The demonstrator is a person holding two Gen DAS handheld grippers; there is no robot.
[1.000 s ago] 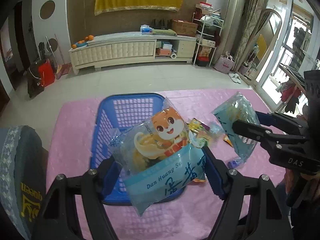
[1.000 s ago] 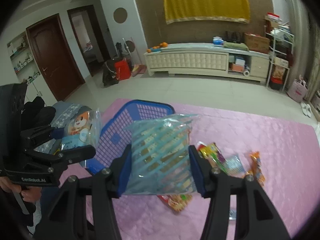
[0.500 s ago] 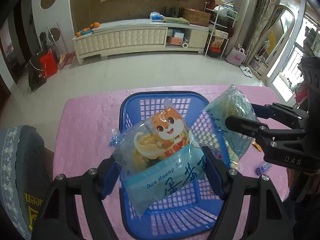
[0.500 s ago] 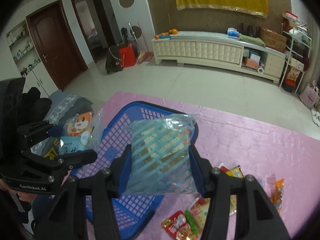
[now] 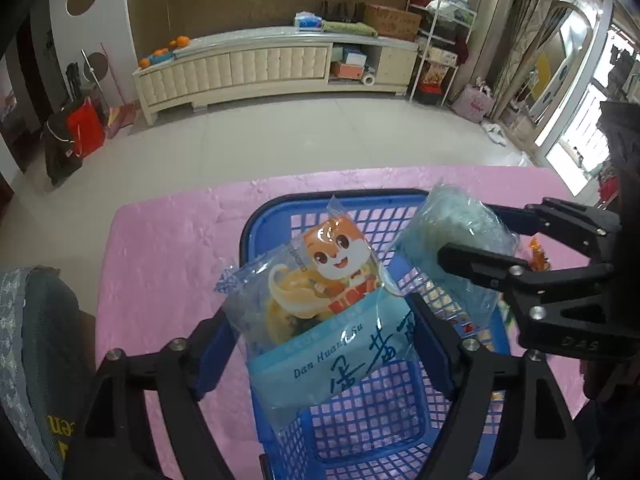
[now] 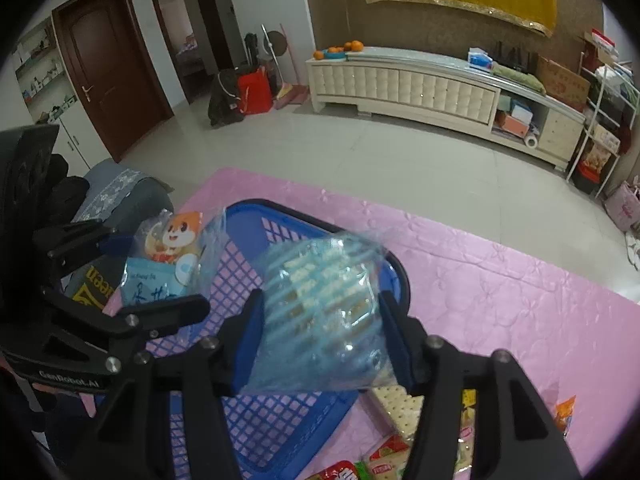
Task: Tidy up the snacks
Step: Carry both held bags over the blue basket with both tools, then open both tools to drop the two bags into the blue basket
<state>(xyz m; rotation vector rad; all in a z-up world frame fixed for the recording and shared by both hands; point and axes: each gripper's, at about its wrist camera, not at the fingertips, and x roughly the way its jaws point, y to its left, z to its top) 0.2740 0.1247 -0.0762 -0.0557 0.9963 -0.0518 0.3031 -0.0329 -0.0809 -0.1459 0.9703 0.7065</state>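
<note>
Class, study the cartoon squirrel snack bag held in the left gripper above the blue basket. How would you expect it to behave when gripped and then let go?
The squirrel snack bag is probably soft: its film wrinkles and bulges between the left gripper pads. It looks light, standing upright from a side pinch alone. The glossy film may be slippery, so it would likely slide down into the blue basket once released.

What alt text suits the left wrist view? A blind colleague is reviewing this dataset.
The left gripper holds a light blue snack packet with an orange cartoon fox above a blue plastic mesh basket on a pink tablecloth. At right, the right gripper holds a pale blue crinkled packet over the basket.
</note>
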